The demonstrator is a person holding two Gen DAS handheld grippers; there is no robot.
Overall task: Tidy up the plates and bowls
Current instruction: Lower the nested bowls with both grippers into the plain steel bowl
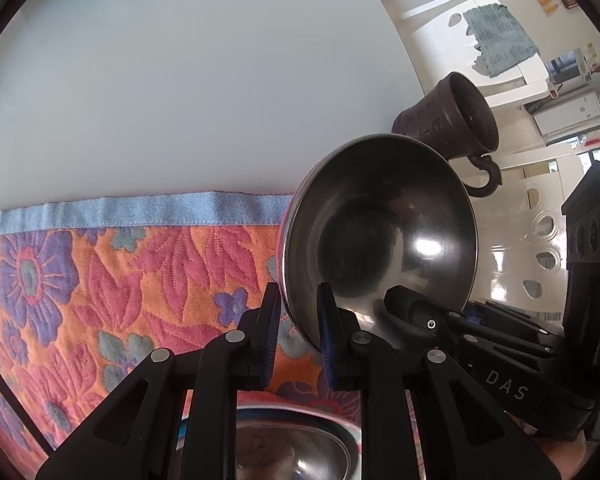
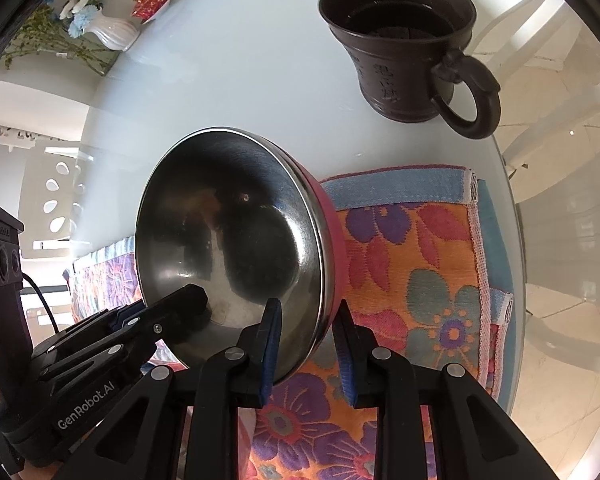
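Note:
A steel bowl [image 1: 380, 216] with a pink outside [image 2: 228, 220] hangs tilted on edge above the floral cloth [image 1: 100, 280]. My left gripper [image 1: 300, 320] is shut on its rim, one finger inside and one outside. My right gripper [image 2: 310, 340] is shut on the rim at another spot, its outer pad against the pink wall. Each gripper shows in the other's view: the right gripper [image 1: 432, 320] reaches in from the right, and the left gripper [image 2: 172, 308] from the left. A second steel bowl [image 1: 296, 444] sits below my left gripper, mostly hidden by it.
A dark brown mug [image 2: 400, 48] with a handle stands on the white round table [image 2: 240, 60] just beyond the cloth [image 2: 412, 264]. A white vase [image 2: 112, 32] with blue flowers stands at the far edge. White chairs [image 1: 480, 40] surround the table.

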